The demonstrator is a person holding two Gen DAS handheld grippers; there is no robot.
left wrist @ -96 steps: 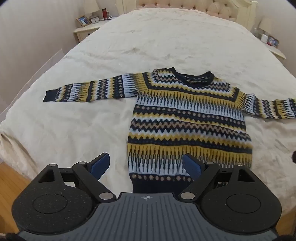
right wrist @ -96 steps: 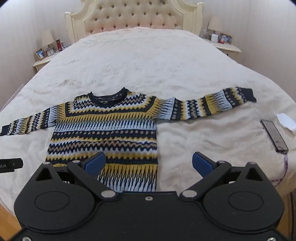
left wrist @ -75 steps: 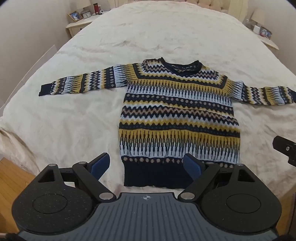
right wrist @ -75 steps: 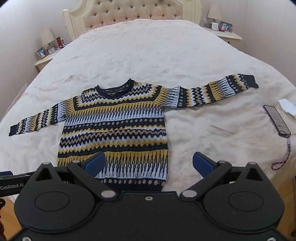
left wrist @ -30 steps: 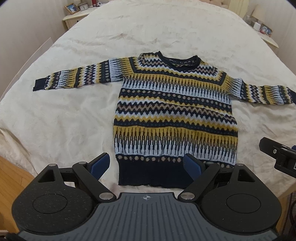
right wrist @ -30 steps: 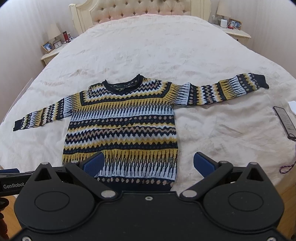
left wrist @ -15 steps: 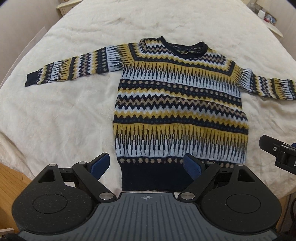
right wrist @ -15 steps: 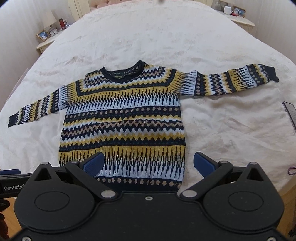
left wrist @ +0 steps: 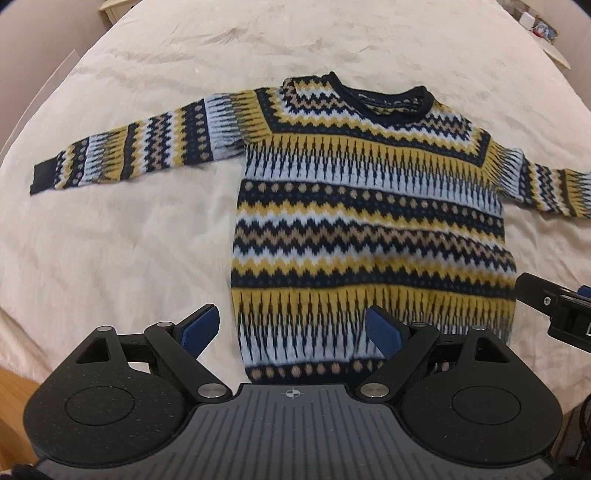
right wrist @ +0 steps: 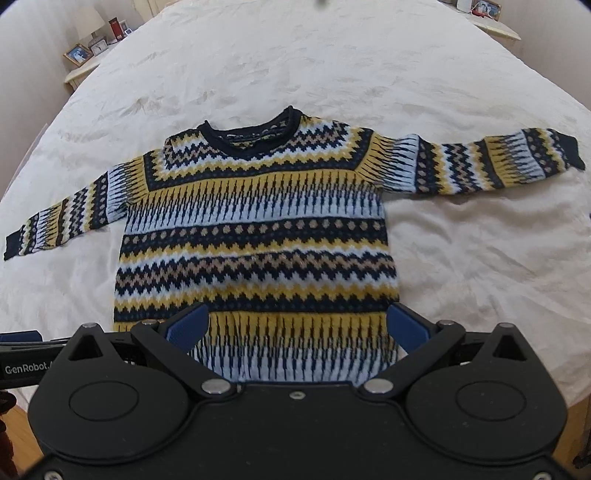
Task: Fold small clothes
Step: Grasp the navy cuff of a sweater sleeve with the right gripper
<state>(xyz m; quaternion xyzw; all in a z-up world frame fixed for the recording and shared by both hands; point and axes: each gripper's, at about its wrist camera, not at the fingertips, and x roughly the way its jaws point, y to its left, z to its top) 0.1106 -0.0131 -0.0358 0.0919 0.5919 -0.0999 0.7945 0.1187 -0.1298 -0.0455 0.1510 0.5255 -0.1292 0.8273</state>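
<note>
A small knitted sweater (left wrist: 369, 221) with navy, yellow, pale blue and tan zigzag bands lies flat, front up, on the cream bedspread (left wrist: 129, 240), both sleeves spread out sideways. It also shows in the right wrist view (right wrist: 255, 236). My left gripper (left wrist: 291, 328) is open and empty, hovering over the sweater's bottom left hem. My right gripper (right wrist: 295, 328) is open and empty over the bottom right hem. The right gripper's body shows at the right edge of the left wrist view (left wrist: 554, 306).
The bedspread (right wrist: 480, 258) stretches far beyond the sweater. A nightstand (right wrist: 83, 66) with picture frames stands at the back left. Another nightstand (right wrist: 491, 18) is at the back right. Wooden floor (left wrist: 14, 398) shows below the bed's near edge.
Both grippers have moved forward and lower toward the sweater's hem, so the sweater looks larger. Both stay open. The phone on the right has left the right wrist view.
</note>
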